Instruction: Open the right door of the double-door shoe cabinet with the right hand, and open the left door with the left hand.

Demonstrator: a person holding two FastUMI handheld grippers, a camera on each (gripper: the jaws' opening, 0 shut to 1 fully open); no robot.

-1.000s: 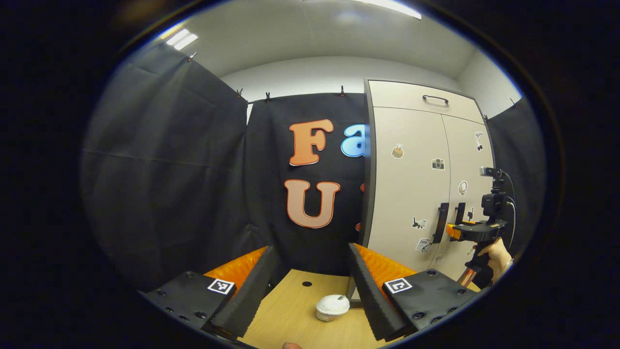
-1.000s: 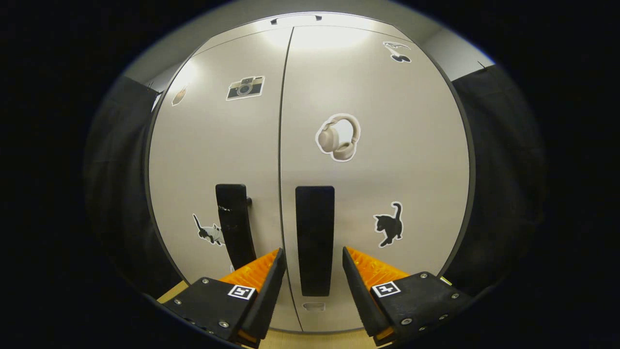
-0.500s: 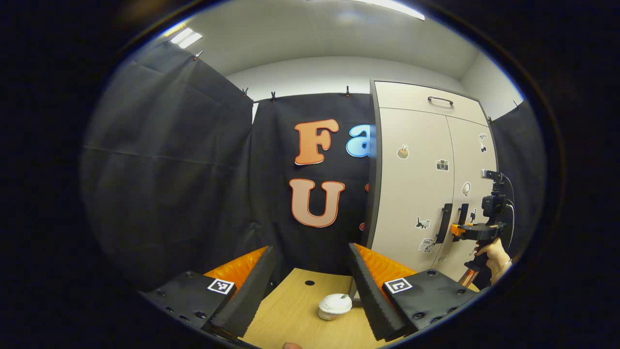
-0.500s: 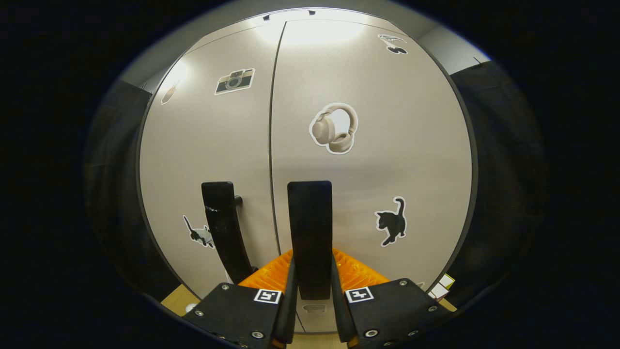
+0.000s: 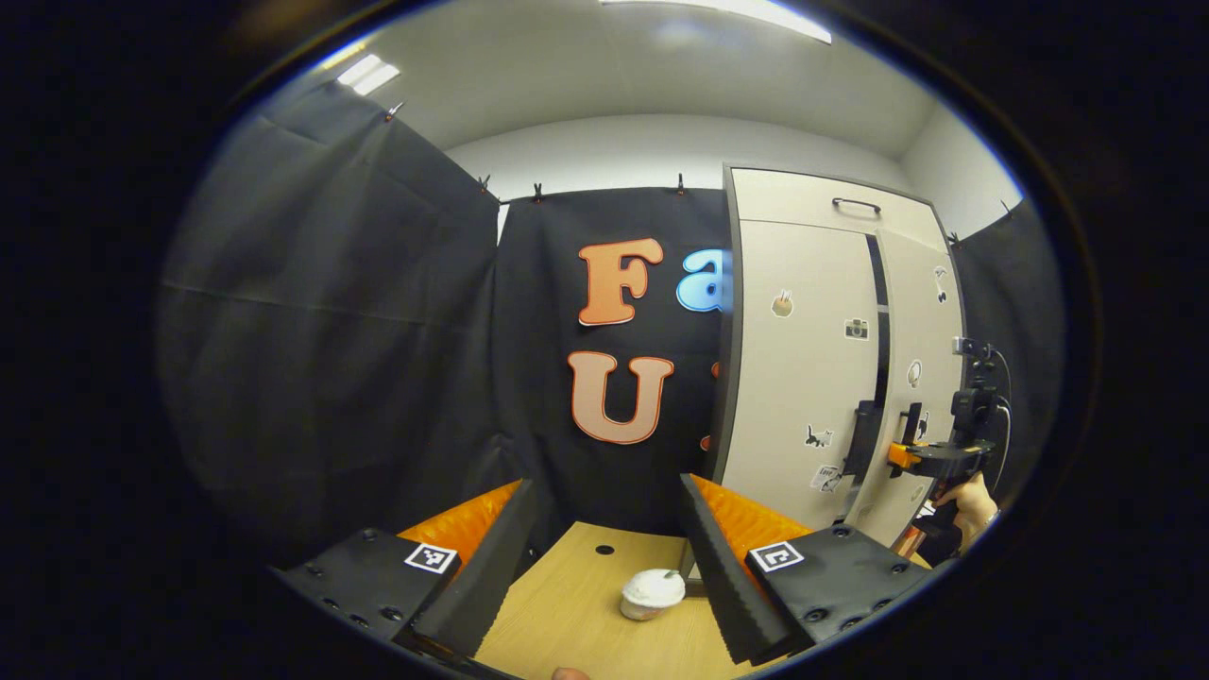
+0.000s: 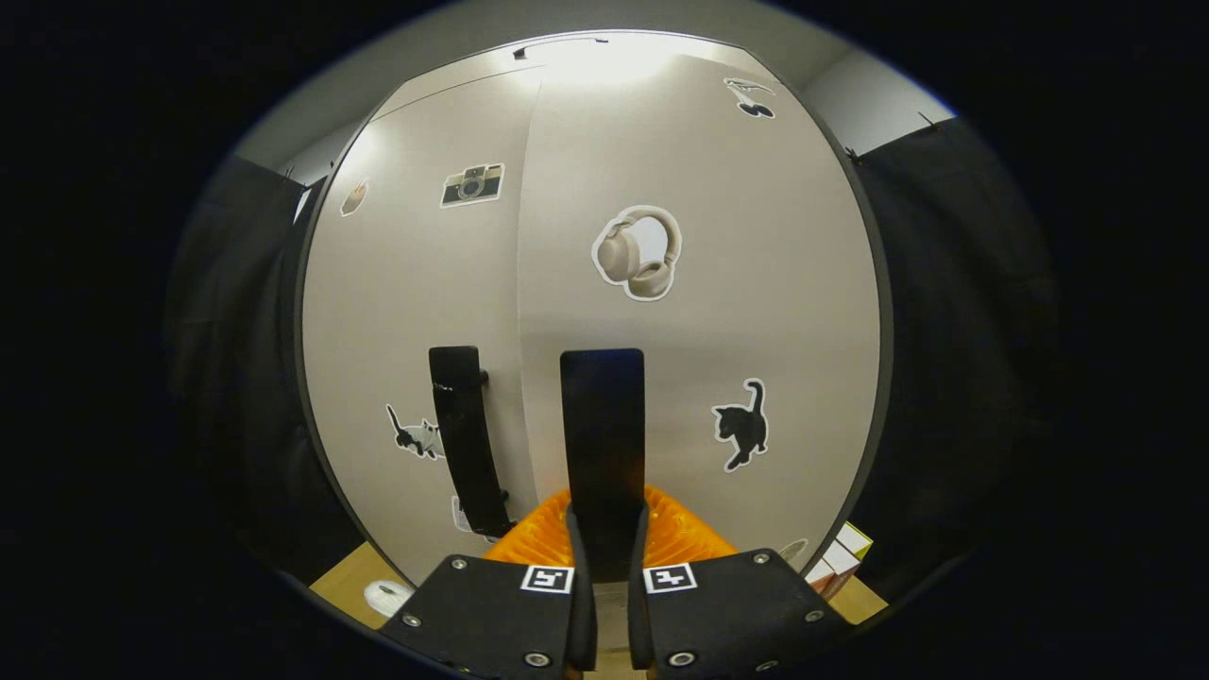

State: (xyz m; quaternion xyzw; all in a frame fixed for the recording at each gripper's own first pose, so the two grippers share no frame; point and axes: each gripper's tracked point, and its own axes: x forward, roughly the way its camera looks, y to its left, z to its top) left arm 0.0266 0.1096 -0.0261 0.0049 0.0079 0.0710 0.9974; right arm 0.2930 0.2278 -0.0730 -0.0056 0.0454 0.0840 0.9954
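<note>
At the cabinet (image 5: 803, 378) on the table's far right edge, we had the right gripper (image 6: 604, 567) clamped on the right handle (image 6: 603, 444), that door (image 6: 699, 283) barely ajar; next we judged a steady outward pull, the left gripper (image 5: 604, 538) wide and well off.
</note>
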